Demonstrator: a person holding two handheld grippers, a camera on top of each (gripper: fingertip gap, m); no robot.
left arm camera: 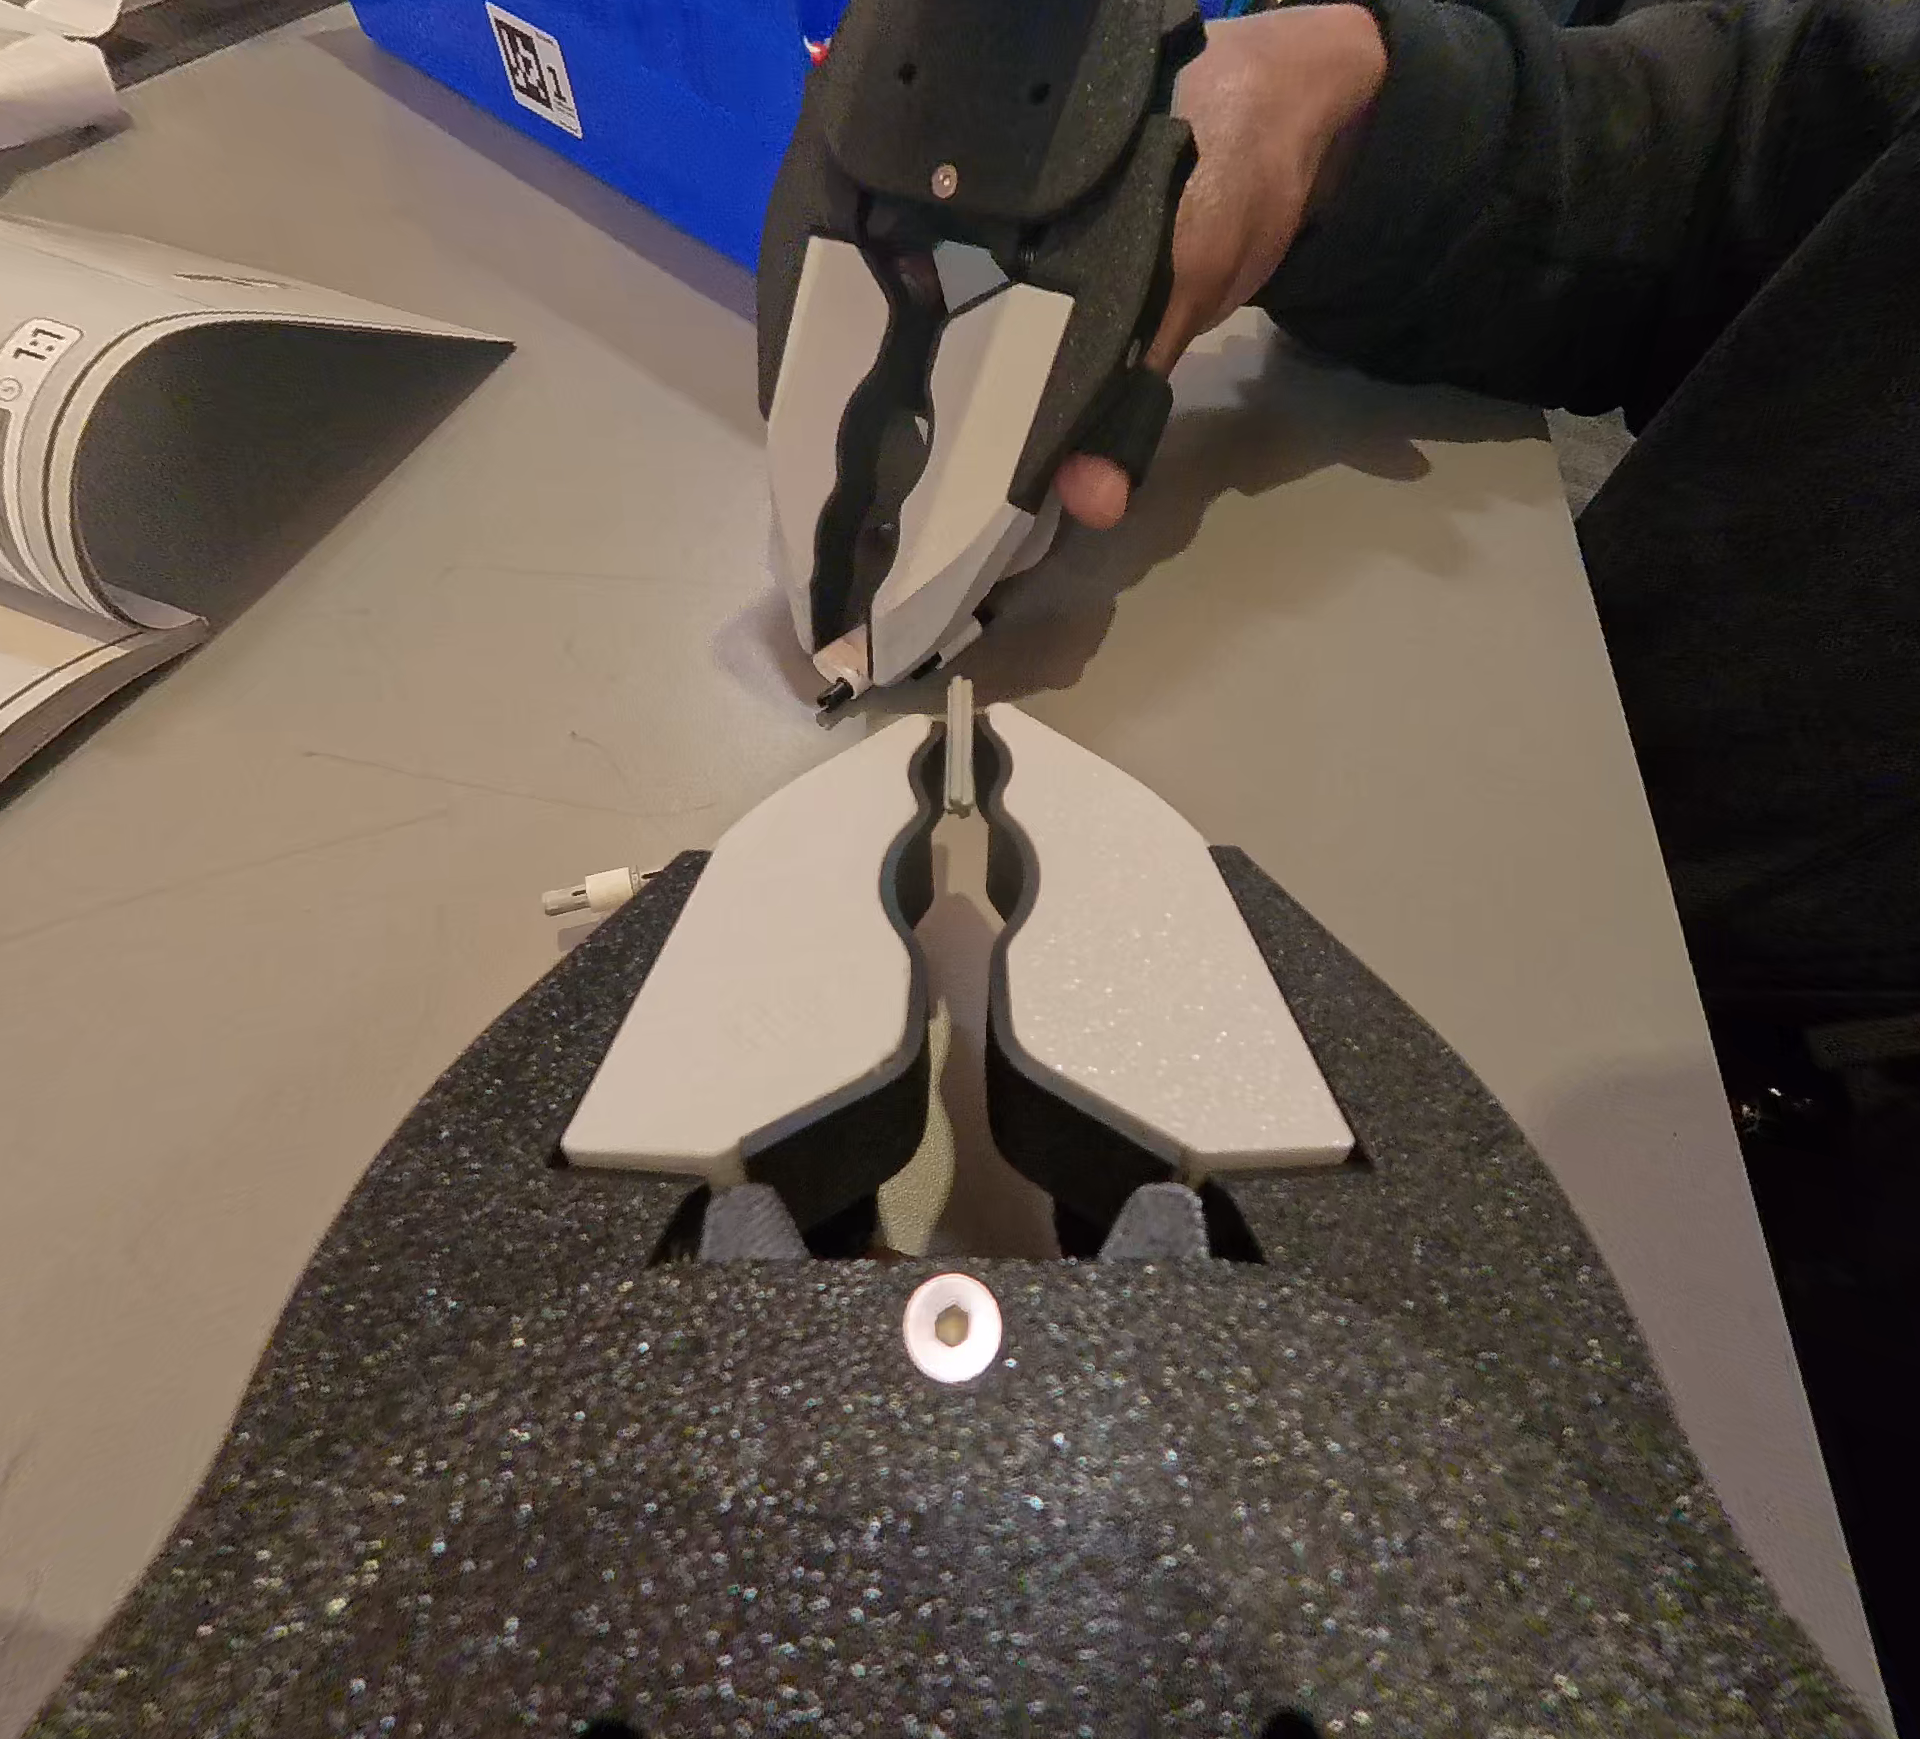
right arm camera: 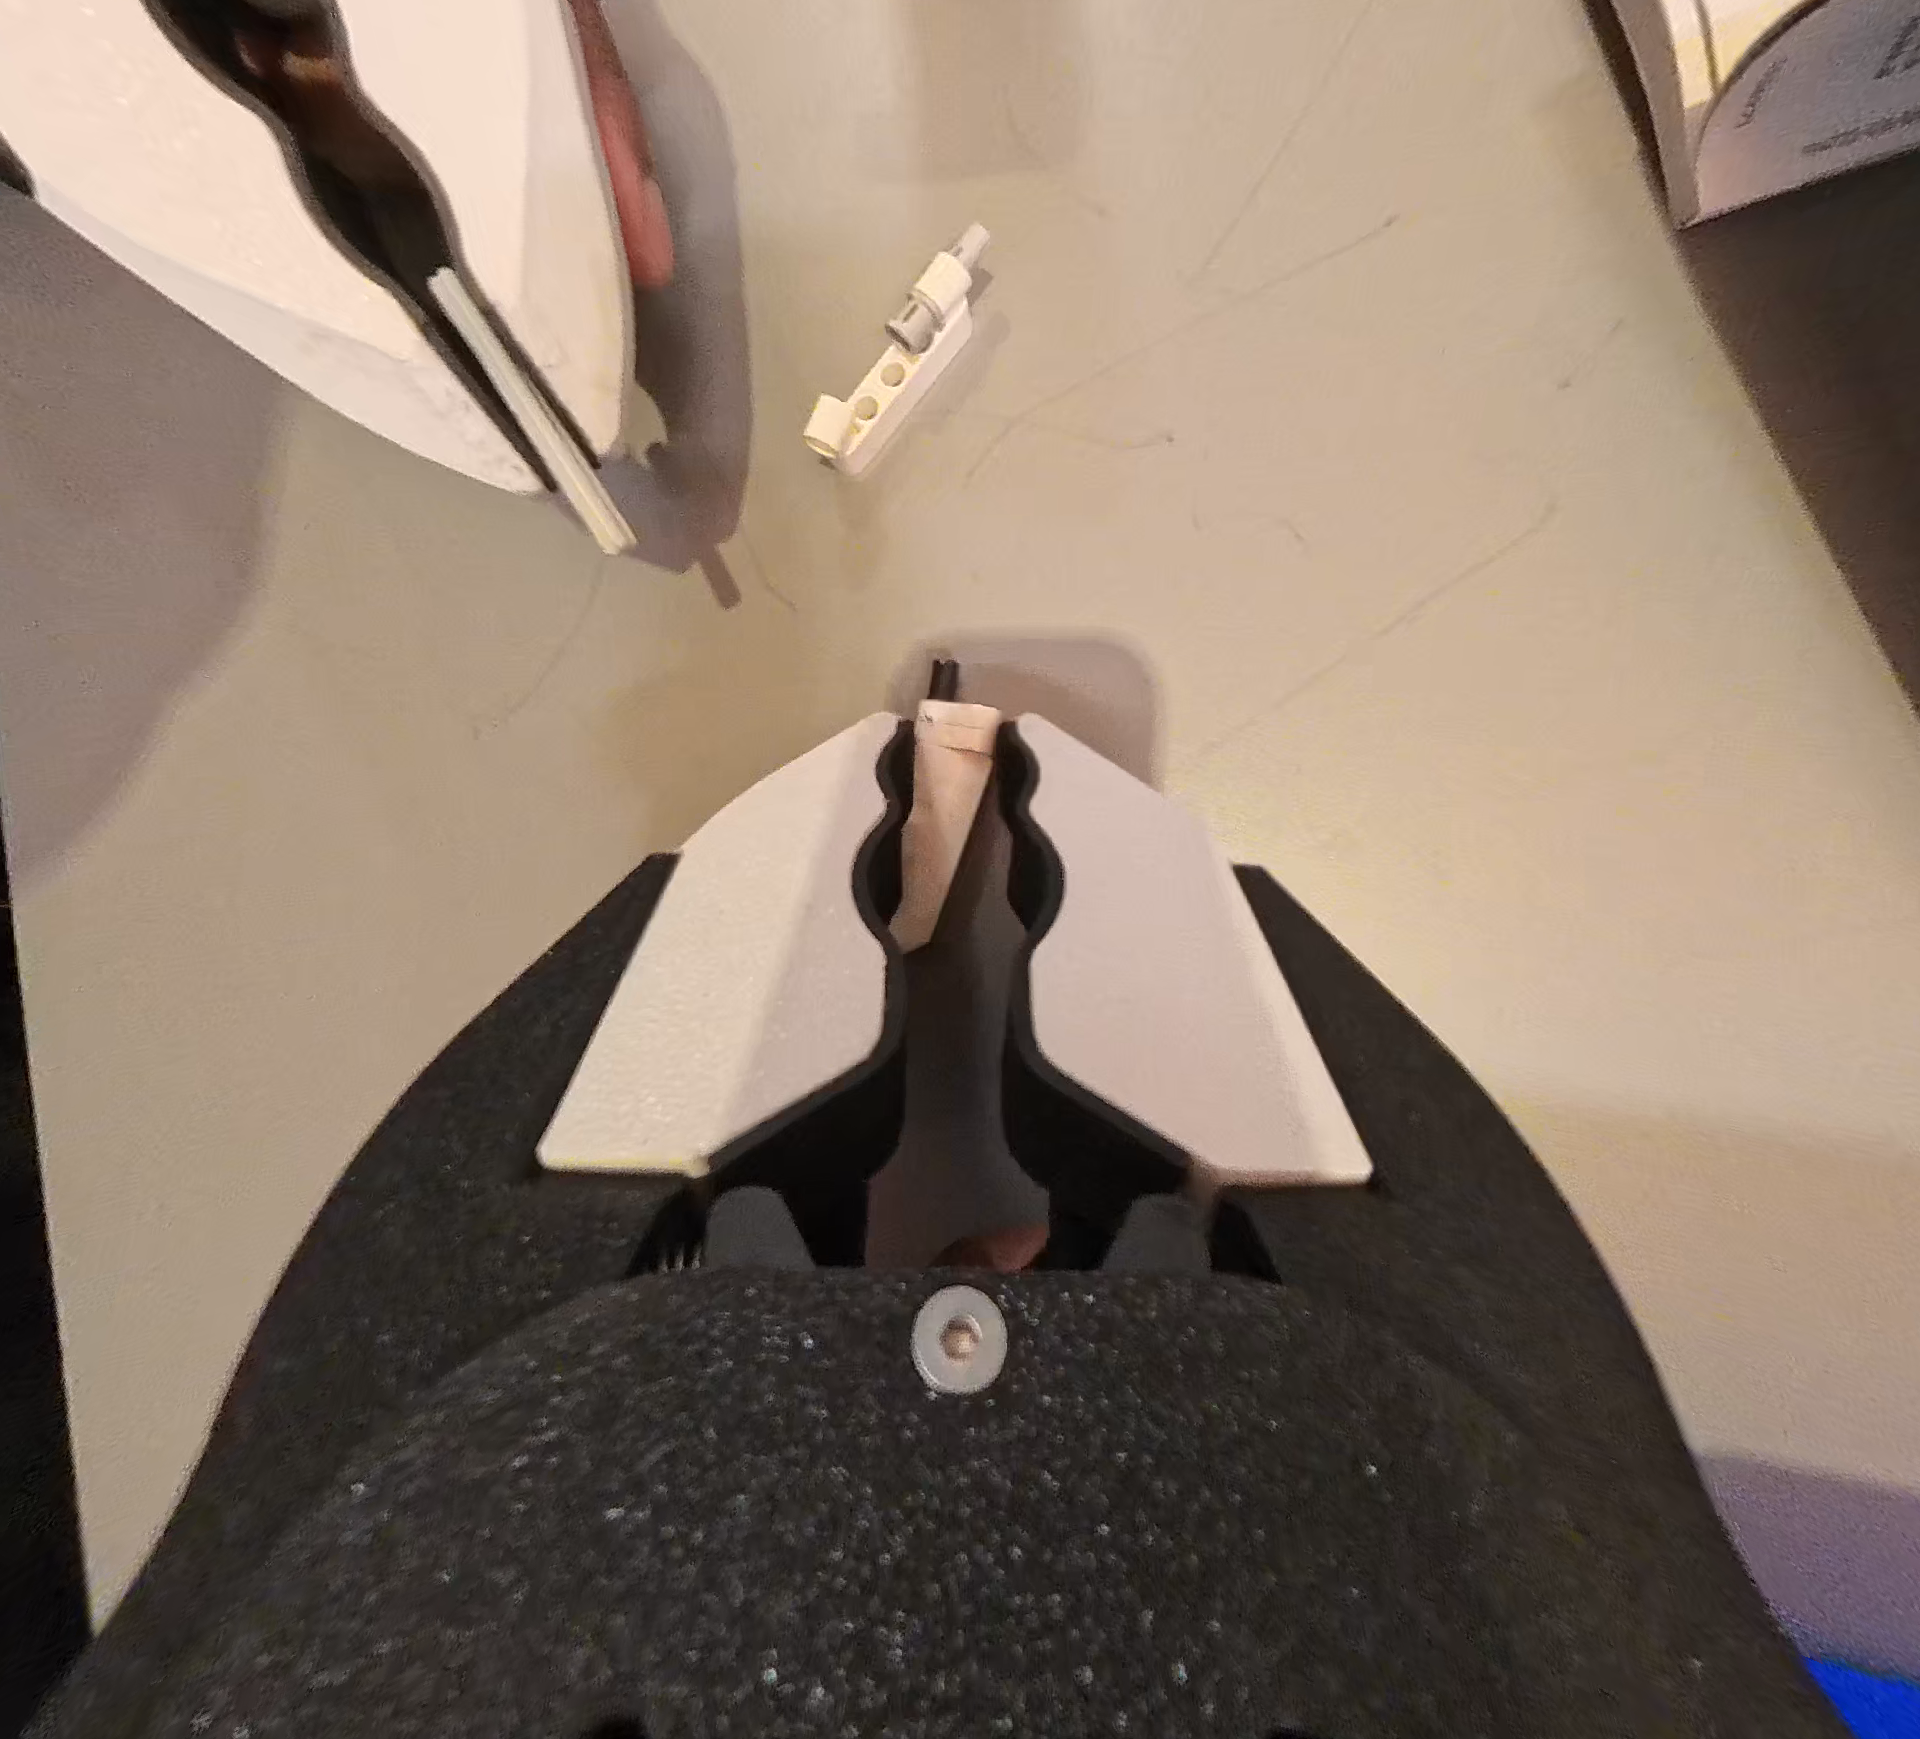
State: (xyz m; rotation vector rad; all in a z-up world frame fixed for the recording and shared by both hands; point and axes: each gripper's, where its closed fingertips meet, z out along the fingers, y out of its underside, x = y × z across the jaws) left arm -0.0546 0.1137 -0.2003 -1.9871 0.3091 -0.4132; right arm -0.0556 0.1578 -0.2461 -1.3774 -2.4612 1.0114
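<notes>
My left gripper [left arm camera: 961, 733] is shut on a thin grey axle rod [left arm camera: 960, 749] that stands up between its fingertips, just above the grey table [left arm camera: 416, 702]. The right wrist view shows this gripper [right arm camera: 577, 484] at upper left with the rod [right arm camera: 540, 422] pinched edge-on. My right gripper [right arm camera: 956, 721] is shut on a small white piece [right arm camera: 951, 796] with a black pin [right arm camera: 943, 679] poking out of its tip. The left wrist view shows the right gripper [left arm camera: 857, 655] pointing down at the table just beyond my left fingertips, with the black pin [left arm camera: 834, 695] at its tip.
A white holed beam with a pin [right arm camera: 899, 359] lies on the table ahead. A small white pin [left arm camera: 590, 889] lies left of my left gripper. A blue bin [left arm camera: 582, 6] stands behind, and an open booklet [left arm camera: 156, 442] lies at the left. A hand and dark sleeve [left arm camera: 1507, 183] are at the right.
</notes>
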